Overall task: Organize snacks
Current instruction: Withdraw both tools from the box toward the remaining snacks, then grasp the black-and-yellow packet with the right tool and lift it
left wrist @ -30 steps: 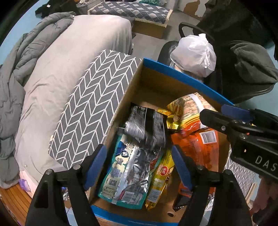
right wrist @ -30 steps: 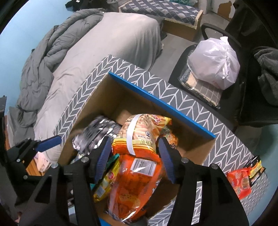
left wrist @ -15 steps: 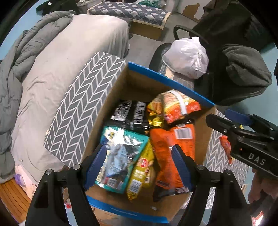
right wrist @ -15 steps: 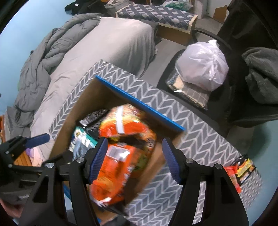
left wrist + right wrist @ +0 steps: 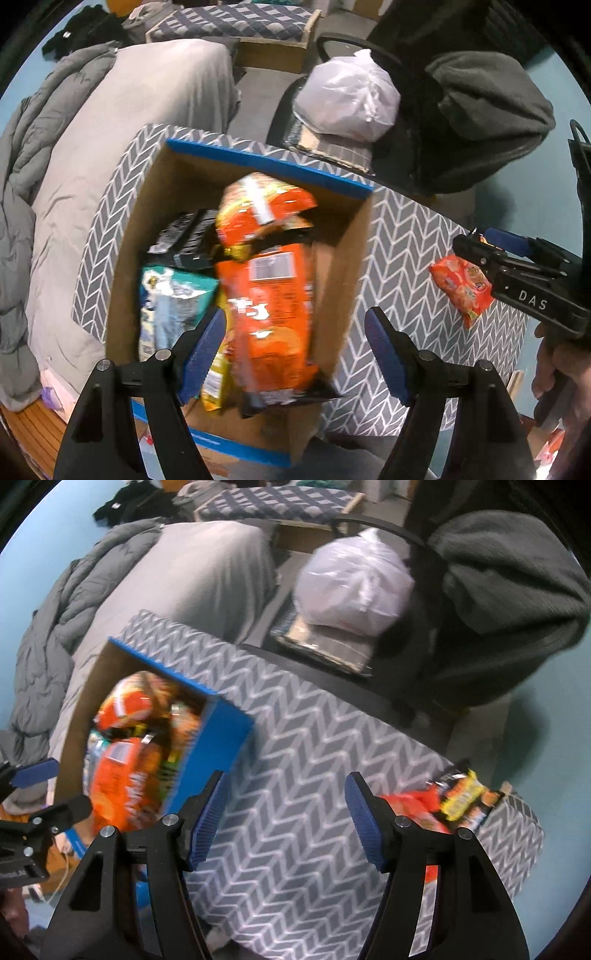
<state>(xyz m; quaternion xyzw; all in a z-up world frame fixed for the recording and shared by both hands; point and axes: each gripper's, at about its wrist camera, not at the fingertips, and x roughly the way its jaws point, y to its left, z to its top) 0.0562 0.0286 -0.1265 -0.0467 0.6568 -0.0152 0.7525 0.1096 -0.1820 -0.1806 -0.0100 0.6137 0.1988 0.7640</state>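
- Cardboard box (image 5: 343, 266) dead centre, and I'm placing everything else from it: plain brown card inside, bright blue rim and outer faces, sitting on the worktop (image 5: 406, 236) with its grey-and-white chevron cover.
- Inside the box, a long glossy orange snack bag (image 5: 269, 314) lies along the right-hand wall, barcode label up.
- Toward the box's far wall, a crinkly orange-and-yellow packet (image 5: 258, 210) rests on the long bag's upper end.
- On the box's left half: a teal foil pouch (image 5: 173, 295), a black wrapper (image 5: 184, 240) beyond it, and a thin yellow packet (image 5: 214, 380) wedged by the long bag.
- My left tongs (image 5: 295, 354) hang over the near end of the box, blue ribbed pads wide apart, gripping nothing.
- My right tongs (image 5: 286, 819) are off to the right of the box, over bare chevron cloth, pads apart with nothing between them.
- Right of the box, loose on the worktop, a flat red-orange snack packet (image 5: 461, 288) lies just beside a black-and-yellow packet (image 5: 461, 797) at the far right edge.
- Beyond the box, a knotted white plastic bag (image 5: 347, 99) sits on a dark chair (image 5: 332, 40), a dark fleece (image 5: 491, 99) slumped next to it.
- Left of the box, a bed with a smooth grey sheet (image 5: 122, 110) and a rumpled quilted duvet (image 5: 18, 155).
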